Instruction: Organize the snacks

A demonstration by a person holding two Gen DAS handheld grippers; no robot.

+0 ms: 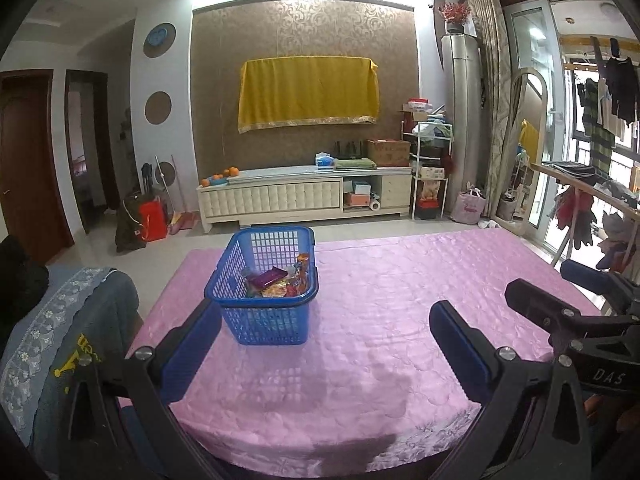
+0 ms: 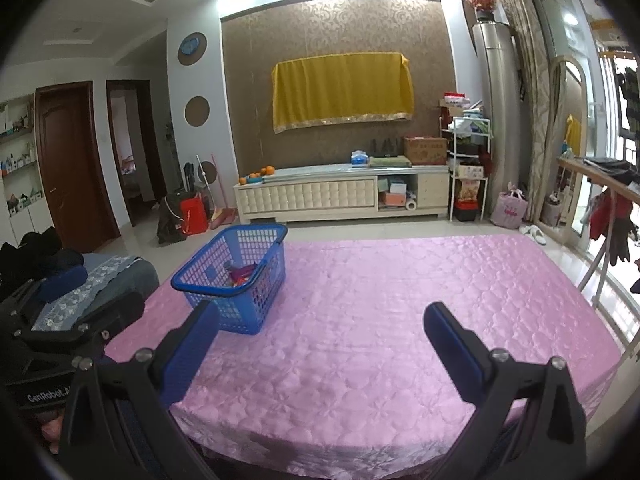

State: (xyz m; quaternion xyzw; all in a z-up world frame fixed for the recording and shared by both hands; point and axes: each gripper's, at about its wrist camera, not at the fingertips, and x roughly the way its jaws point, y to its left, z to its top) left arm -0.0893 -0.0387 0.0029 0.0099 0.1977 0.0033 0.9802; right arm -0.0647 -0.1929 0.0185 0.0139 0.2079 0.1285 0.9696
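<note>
Several snack packets (image 1: 276,282) lie inside the blue basket (image 1: 262,320), which stands on the pink tablecloth (image 1: 380,320). We hold the left gripper (image 1: 324,344) just before the basket and the right gripper (image 2: 320,344) beside it, both spread wide, grasping nothing.

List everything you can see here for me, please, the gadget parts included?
basket: one, blue, on the pink cover, left of middle
snack packets: several, purple, red and orange, inside the basket
table cover: one, pink, spread over the table
cloth: one, yellow, hanging on the far wall
cabinet: one, cream, under the cloth
oranges: a few, orange, on the cabinet's left end
cardboard box: one, brown, on the cabinet's right end
left gripper: one, black with blue pads, open, empty
right gripper: one, same colours, open, empty
</note>
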